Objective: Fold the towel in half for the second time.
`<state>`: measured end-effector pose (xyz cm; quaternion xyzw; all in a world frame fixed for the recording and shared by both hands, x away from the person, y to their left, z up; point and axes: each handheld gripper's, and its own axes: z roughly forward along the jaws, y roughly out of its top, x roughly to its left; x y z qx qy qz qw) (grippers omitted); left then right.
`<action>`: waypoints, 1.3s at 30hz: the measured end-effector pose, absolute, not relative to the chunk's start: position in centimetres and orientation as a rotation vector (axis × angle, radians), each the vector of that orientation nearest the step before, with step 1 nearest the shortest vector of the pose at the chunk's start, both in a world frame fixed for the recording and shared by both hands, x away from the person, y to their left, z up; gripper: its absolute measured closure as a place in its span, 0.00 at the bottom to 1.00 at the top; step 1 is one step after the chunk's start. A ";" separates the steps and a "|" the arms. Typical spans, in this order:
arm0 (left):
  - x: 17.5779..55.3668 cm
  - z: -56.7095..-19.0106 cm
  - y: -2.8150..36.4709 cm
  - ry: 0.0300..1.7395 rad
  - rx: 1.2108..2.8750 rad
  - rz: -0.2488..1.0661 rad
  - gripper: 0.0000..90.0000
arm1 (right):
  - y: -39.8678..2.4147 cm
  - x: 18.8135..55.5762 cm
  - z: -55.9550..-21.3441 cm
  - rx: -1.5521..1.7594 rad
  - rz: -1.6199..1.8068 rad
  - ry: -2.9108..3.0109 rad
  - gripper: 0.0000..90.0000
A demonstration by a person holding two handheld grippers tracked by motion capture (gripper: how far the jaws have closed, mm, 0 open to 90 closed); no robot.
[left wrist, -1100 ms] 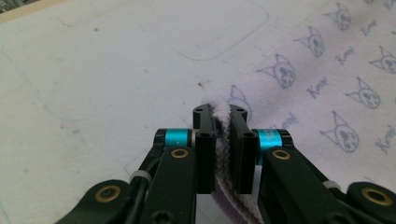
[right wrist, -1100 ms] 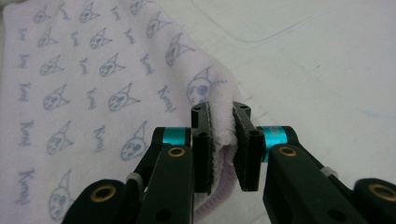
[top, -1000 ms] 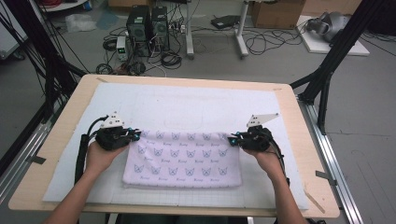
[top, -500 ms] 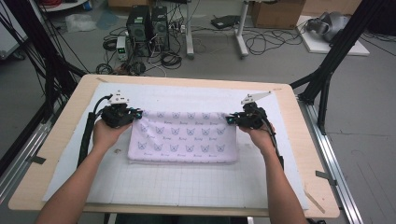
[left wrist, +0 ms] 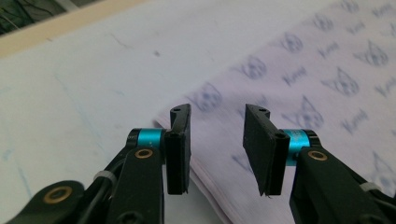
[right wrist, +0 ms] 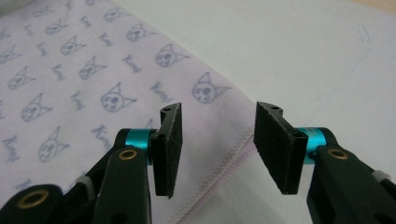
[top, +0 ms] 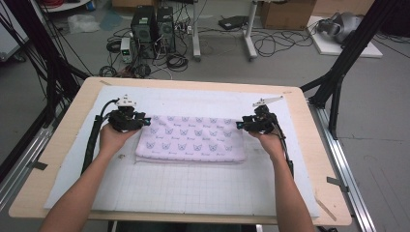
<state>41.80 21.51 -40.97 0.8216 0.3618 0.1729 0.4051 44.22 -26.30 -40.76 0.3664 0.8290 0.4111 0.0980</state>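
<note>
A pale wooden table [top: 63, 145] carries a white gridded mat [top: 193, 188] that covers most of its top. On the far half of the mat lies the folded lilac cloth printed with small cat faces [top: 191, 139], spread flat as a wide rectangle with its long edges running left to right; its layered edge is visible in the left gripper view [left wrist: 299, 93], and a stitched hem in the right gripper view [right wrist: 70, 84]. The person's left hand [top: 112, 139] holds the left gripper [top: 145, 122] just beside the cloth's far left corner, and the right hand [top: 267, 140] holds the right gripper [top: 239, 124] just beside the far right corner. The left gripper [left wrist: 217, 144] has just been opening: its jaws stand partly apart above the corner, with the pads clear of the fabric and nothing gripped. The right gripper [right wrist: 218, 144] has likewise just been opening: its jaws stand partly apart over the hem, pressing on nothing.
</note>
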 end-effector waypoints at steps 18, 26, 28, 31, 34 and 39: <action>36.6 -43.9 21.4 0.804 2.167 0.348 0.69 | -24.1 41.4 -41.9 0.980 1.223 2.526 0.55; 36.3 -43.0 22.0 0.820 2.100 0.341 0.60 | -24.1 40.6 -41.9 0.983 1.241 2.502 0.48; 36.3 -42.6 22.2 0.837 2.069 0.346 0.54 | -24.0 40.5 -41.9 0.996 1.254 2.496 0.44; 36.1 -42.1 22.6 0.849 2.039 0.357 0.48 | -23.8 40.2 -41.7 0.981 1.266 2.489 0.41; 36.1 -41.8 22.7 0.851 2.020 0.364 0.44 | -23.3 39.9 -41.5 0.971 1.277 2.485 0.37; 36.0 -41.6 22.9 0.863 2.003 0.367 0.40 | -22.7 39.2 -41.4 0.935 1.283 2.479 0.33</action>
